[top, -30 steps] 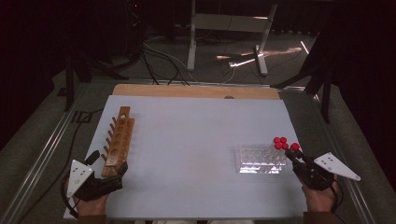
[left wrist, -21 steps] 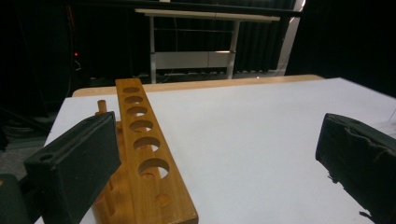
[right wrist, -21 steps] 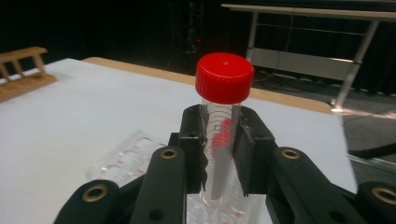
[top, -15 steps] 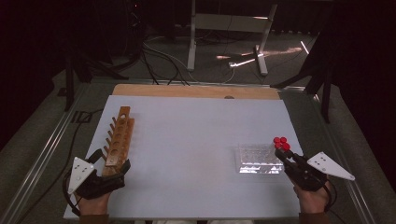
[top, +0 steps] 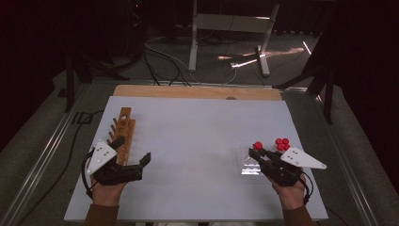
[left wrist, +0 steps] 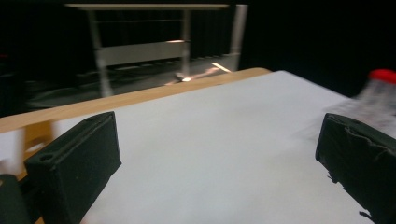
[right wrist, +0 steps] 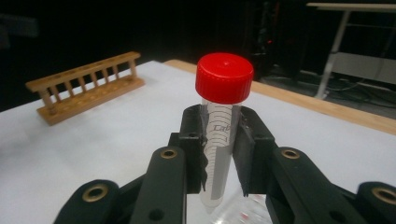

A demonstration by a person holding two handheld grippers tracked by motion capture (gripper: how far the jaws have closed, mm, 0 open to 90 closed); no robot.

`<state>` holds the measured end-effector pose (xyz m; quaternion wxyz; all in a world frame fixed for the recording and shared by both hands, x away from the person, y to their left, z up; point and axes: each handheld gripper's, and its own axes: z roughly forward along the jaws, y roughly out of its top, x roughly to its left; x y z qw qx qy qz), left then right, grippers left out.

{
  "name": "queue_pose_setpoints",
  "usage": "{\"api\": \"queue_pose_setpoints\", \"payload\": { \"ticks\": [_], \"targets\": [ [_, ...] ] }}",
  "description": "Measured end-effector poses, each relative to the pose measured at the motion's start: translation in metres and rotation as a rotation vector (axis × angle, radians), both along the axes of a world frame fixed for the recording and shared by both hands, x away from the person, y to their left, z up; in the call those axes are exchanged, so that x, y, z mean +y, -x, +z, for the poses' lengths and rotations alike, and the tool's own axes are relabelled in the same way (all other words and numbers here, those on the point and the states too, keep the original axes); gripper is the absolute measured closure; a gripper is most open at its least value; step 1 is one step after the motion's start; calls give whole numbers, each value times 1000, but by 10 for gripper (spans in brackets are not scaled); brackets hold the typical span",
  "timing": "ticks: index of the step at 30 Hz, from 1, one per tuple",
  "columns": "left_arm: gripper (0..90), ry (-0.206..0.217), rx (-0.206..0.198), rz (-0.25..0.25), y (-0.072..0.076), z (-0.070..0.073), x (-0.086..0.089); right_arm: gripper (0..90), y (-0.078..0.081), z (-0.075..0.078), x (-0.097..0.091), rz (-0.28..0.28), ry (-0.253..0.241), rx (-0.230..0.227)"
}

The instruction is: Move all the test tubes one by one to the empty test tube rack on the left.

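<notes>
Left gripper [top: 134, 162]: held low at the near left, jaws spread wide, nothing between them, pointing right and forward. Right gripper [top: 256, 153]: at the near right, jaws clamped, pointing forward-left. Both forearms enter from the near edge.

The white table [top: 202, 141] is evenly lit from above; the surroundings are left dark. Glare streaks are seen on the floor [top: 249, 59] behind. Motion blur is noted at the left gripper view's edges; the red-capped tube [right wrist: 223, 121] is rendered sharp.
</notes>
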<state>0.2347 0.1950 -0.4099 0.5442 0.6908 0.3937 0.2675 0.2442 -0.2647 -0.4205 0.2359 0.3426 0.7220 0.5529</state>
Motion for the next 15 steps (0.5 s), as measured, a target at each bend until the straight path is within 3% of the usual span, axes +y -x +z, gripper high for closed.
{"api": "queue_pose_setpoints", "payload": {
  "ticks": [12, 15],
  "targets": [
    [6, 0, 33, -218, -30, 13, -78, 743, -18, -12, 32, 111, 32, 53],
    [6, 1, 35, -244, -33, 14, -90, 743, -21, -14, 39, 133, 40, 63]
  ]
}}
